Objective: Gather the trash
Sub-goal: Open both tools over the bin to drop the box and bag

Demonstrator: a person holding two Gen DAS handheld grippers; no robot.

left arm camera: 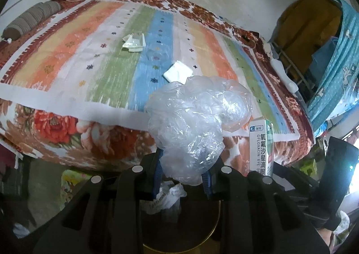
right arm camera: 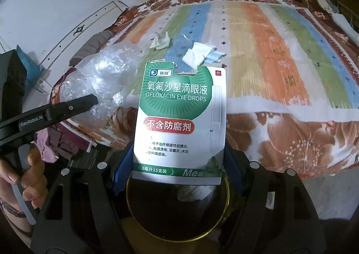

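Trash bin (right arm camera: 134, 188) under held box (right arm camera: 179, 119), plastic (left arm camera: 195, 128); scraps (left arm camera: 134, 43) on bedspread (left arm camera: 67, 51)

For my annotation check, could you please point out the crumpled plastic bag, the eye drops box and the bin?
crumpled plastic bag (left arm camera: 197, 119), left wrist view, middle of the bundle.
eye drops box (right arm camera: 177, 119), right wrist view, front face.
bin (right arm camera: 226, 209), right wrist view, gold rim.

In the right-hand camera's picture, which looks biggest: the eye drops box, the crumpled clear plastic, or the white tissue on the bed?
1. Eye drops box, though it is nearest the camera.
2. Clear plastic.
3. White tissue, farthest away.
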